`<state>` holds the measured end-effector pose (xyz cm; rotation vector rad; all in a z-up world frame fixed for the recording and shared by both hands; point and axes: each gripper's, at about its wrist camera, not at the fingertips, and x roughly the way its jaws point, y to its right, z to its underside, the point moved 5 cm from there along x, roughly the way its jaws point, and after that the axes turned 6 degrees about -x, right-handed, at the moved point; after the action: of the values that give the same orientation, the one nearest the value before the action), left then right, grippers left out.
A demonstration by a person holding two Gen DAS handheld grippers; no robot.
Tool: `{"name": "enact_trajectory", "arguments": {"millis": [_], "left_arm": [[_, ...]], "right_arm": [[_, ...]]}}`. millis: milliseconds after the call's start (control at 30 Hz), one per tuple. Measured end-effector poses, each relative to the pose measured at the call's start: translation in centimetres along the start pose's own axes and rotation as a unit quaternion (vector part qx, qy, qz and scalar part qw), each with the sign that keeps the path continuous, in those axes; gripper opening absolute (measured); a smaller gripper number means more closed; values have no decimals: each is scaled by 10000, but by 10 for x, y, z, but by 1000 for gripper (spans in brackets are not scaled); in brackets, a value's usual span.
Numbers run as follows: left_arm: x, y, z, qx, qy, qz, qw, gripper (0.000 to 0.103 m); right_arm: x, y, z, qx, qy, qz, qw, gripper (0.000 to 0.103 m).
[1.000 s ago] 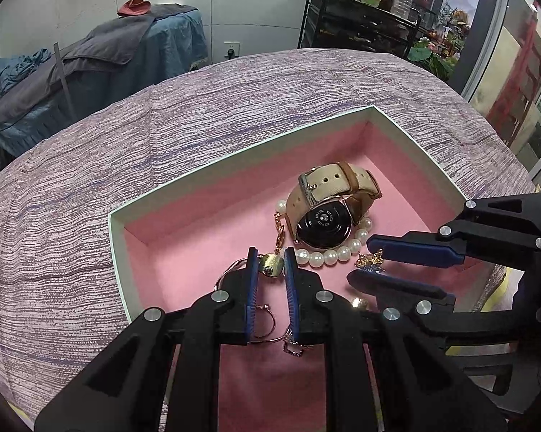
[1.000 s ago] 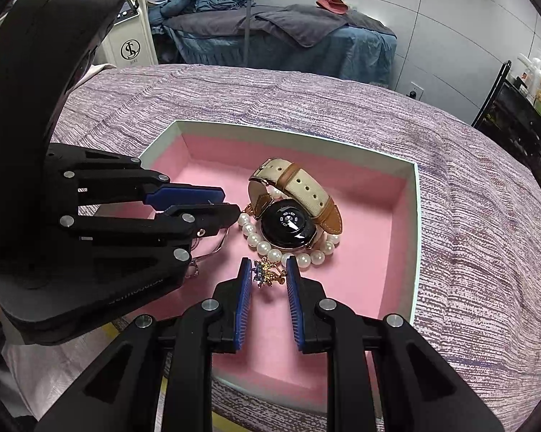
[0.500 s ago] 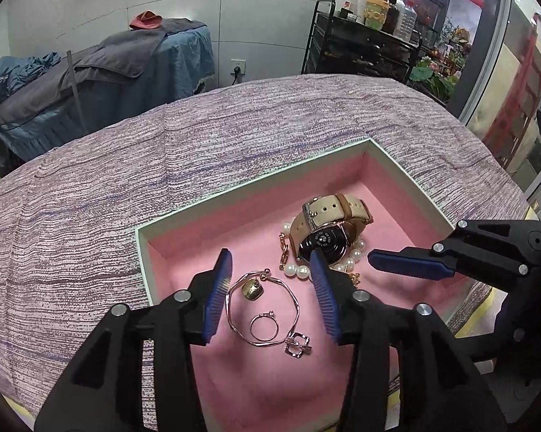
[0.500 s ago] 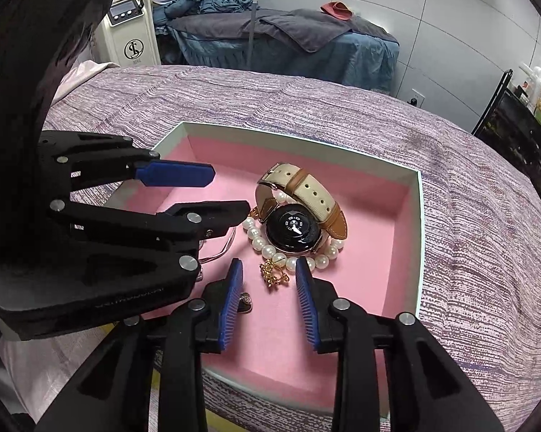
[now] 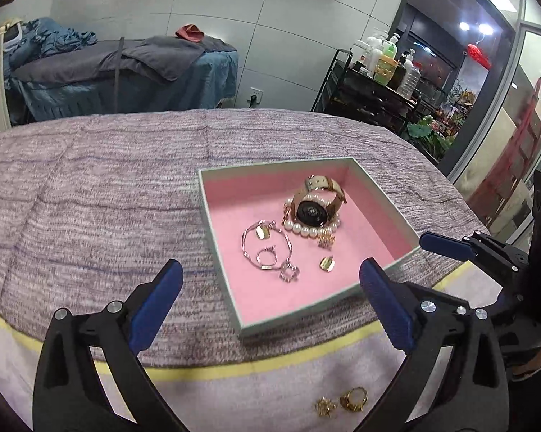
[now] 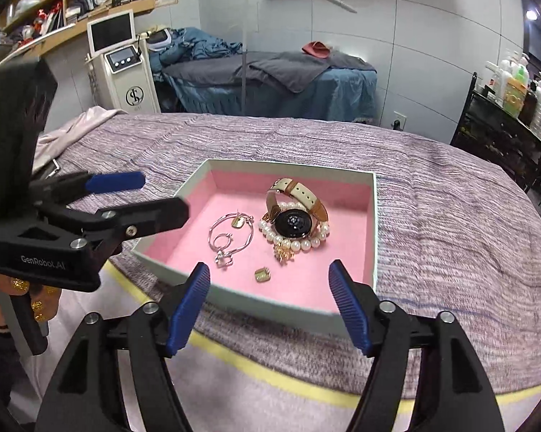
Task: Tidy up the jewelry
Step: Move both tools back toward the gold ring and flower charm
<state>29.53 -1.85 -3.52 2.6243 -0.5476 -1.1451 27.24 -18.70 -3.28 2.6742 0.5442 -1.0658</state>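
Watch [image 6: 292, 216] inside pearl bracelet [image 6: 295, 239] in box [image 6: 374, 223], bangle [image 6: 231, 232] left of it (ring [image 6: 223, 241] within), stray pieces [image 5: 342, 404] on cloth [image 5: 90, 194] before box.

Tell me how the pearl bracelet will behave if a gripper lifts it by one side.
The pearl bracelet looks like separate strung beads, so it would probably sag. It rings the watch, so lifting may drag or tip that. Round pearls may slip.

A beauty or massage salon — beyond the claws stand a treatment bed [image 6: 270, 82] draped in grey and blue covers, a white screen-topped skincare machine [image 6: 123, 64] beside it, and — off right — a black trolley [image 5: 374, 90] of pump bottles.
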Motion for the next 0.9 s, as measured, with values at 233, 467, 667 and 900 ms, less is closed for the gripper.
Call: {"name": "enact_trajectory", "arguments": {"millis": [233,467,667,900], "left_arm": [[-17,-15,44,40,-1,-262,9996,97],[-30,-14,76,73,-44,-155,9998,97],[-31,-20,99,-32,-133,-258,9996,97],[-32,-20,113,72,-118,-276,9995,97]], "right_arm": [[-18,-19,30,-132,-45,-71,9999,72],[-18,-49,60,-409,-203,-101,9989,72],[-12,-66,75,-444,-366,-303,9979,72],[-7,-81,85,-560,-543,-440,9960,72]]}}
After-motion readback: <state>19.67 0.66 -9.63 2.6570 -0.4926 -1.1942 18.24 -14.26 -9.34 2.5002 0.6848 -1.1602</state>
